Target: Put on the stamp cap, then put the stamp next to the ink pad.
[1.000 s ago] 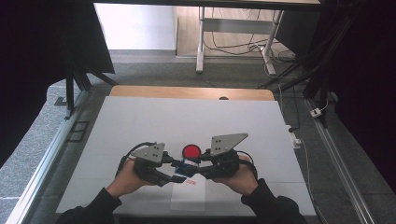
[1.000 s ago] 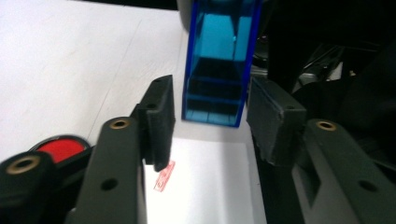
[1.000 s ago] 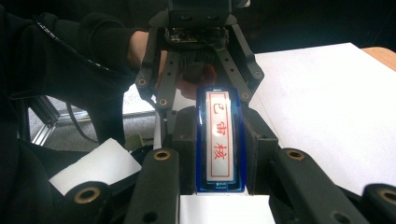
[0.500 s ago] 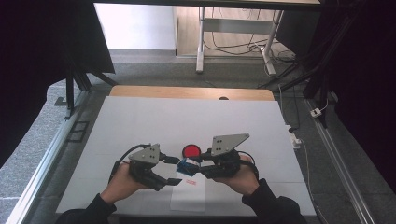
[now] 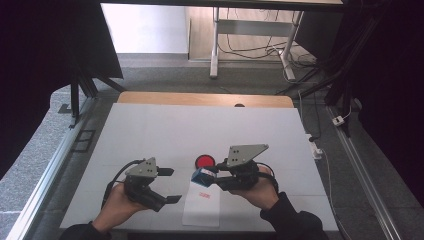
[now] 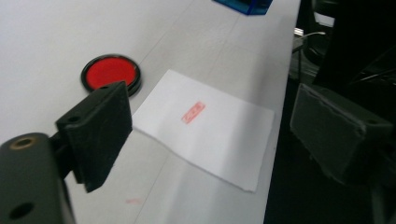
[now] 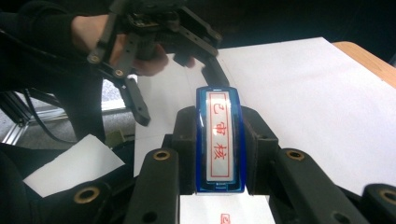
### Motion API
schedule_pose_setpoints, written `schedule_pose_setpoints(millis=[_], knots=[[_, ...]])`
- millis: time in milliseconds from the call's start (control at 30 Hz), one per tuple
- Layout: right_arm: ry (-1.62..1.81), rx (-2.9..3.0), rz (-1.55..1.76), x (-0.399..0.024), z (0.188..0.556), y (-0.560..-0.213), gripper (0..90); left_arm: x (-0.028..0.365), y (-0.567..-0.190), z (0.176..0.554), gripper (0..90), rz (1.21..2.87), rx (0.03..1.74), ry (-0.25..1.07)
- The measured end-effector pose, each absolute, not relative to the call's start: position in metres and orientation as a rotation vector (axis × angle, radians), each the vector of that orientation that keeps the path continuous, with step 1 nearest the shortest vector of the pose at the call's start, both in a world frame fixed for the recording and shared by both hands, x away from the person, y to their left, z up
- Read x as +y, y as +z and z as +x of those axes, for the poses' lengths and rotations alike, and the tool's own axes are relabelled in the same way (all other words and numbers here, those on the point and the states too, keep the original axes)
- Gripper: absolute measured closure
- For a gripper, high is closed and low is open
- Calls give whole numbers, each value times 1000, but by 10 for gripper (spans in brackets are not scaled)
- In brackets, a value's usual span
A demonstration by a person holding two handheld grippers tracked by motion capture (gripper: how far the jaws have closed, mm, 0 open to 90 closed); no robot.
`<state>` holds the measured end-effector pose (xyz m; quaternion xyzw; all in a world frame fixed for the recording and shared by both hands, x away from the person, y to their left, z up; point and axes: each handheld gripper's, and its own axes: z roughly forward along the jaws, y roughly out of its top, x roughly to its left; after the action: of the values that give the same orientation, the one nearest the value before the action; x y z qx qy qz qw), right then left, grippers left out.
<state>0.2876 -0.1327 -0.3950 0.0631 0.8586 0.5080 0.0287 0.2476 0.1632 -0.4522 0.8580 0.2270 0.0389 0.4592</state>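
My right gripper [image 5: 206,176] is shut on a blue stamp [image 5: 201,177] with a white label of red characters [image 7: 218,140], and holds it just above the table. The right gripper [image 7: 219,122] pads press on the stamp's two long sides. A white paper slip [image 5: 202,204] with a red stamp mark [image 6: 193,112] lies under and in front of it. A round red ink pad [image 5: 204,161] sits just behind the slip. My left gripper [image 5: 170,185] stands open to the left of the slip; its jaws have just been opening, with nothing between them.
The white table top [image 5: 200,125] ends in a wooden strip at the far edge. Dark curtains hang on both sides, and a metal rail [image 5: 45,185] runs along the left. The table's near edge lies close to the slip [image 6: 210,135].
My left gripper has drawn away to the left from the stamp, and its jaws have spread open. The right gripper has kept still with the stamp.
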Motion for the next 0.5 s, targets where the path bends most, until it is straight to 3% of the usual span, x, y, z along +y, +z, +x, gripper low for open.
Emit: schedule_pose_setpoints(millis=[500], knots=[[1498,2664,297,-137,293,-397,711,190,-460,232,22,2102,760,162]])
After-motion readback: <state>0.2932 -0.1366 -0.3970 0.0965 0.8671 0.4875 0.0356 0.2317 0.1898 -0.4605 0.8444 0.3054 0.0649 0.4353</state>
